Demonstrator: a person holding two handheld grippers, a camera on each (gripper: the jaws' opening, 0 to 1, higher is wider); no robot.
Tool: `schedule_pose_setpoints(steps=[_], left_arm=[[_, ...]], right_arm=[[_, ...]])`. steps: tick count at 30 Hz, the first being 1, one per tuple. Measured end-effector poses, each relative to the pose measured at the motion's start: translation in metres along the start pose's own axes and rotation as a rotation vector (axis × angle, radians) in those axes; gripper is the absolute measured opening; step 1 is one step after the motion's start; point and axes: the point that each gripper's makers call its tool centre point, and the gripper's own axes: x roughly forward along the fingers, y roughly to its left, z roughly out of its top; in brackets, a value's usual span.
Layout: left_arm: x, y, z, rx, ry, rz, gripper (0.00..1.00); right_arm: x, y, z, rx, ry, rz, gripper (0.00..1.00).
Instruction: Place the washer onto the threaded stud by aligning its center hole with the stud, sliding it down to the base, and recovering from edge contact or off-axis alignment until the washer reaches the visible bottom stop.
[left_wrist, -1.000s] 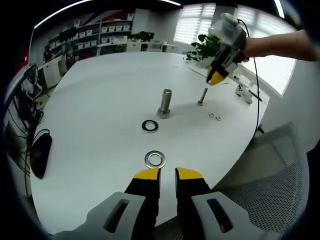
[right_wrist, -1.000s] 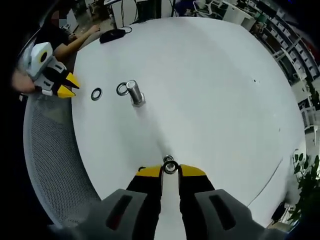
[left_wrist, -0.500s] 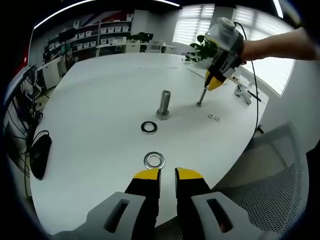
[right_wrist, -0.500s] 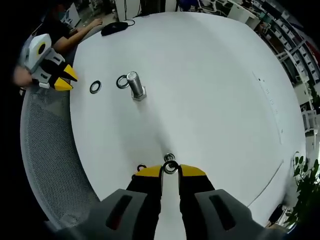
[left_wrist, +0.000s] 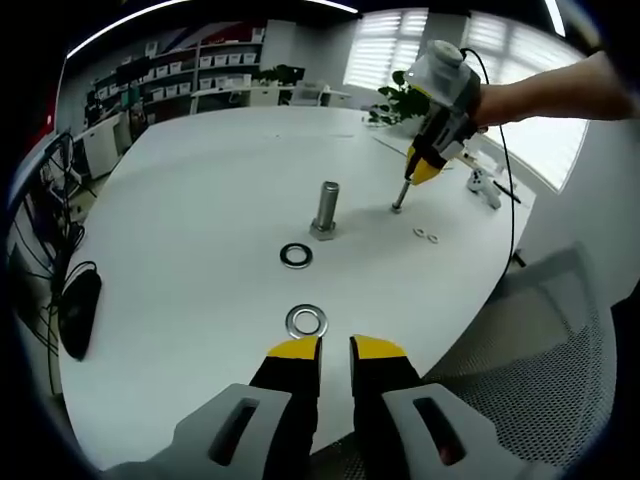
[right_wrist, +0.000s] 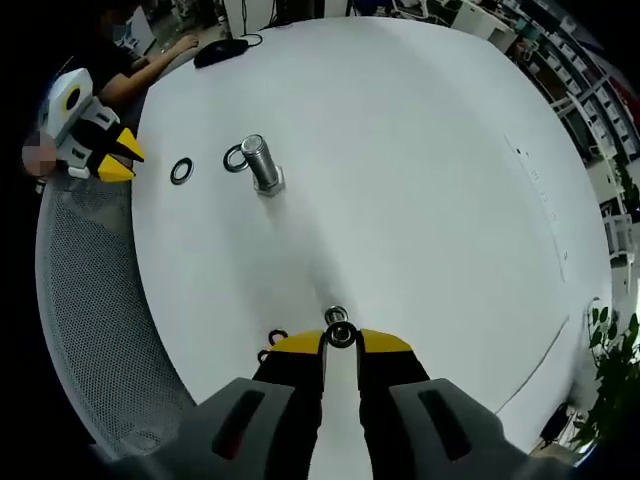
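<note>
Two studs stand on the white table (left_wrist: 200, 200): a thick one (left_wrist: 327, 208) mid-table and a thin threaded stud (left_wrist: 401, 195) further off. We hold a small washer (right_wrist: 340, 335) pinched in the tips of our right gripper (right_wrist: 340, 344), right over the top of the thin stud (right_wrist: 336, 316), so alignment is under way but the washer has not yet slid down to the base. Our left gripper (left_wrist: 334, 348) hangs near the table edge, jaws narrowly parted and holding nothing, just short of a large washer (left_wrist: 306, 321); a second large washer (left_wrist: 295, 256) lies beside the thick stud. Two small washers (left_wrist: 426, 235) wait near the thin stud, so threading and seating remain.
</note>
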Motion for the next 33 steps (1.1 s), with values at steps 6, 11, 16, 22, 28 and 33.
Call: schedule_pose_setpoints(steps=[6,11,16,22,28,33], left_arm=[[0.0,0.0,0.0,0.0,0.0,0.0,0.09],[0.001,0.0,-0.001,-0.001,0.005,0.0,0.09],[0.001,-0.001,-0.002,0.0,0.009,-0.002,0.09],[0.001,0.0,-0.003,0.0,0.013,-0.001,0.08],[0.001,0.002,-0.003,0.009,0.014,0.011,0.08],[0.001,-0.001,-0.004,0.003,0.019,0.002,0.08]], right_arm=[[0.008,-0.003,0.0,-0.004,0.012,0.006,0.13],[0.014,-0.004,-0.002,-0.007,0.026,0.017,0.13],[0.023,-0.005,-0.005,-0.016,0.038,0.024,0.14],[0.031,-0.006,-0.008,-0.024,0.051,0.029,0.14],[0.042,-0.008,-0.01,-0.006,0.061,0.038,0.14],[0.044,-0.005,-0.011,0.006,0.059,0.041,0.14]])
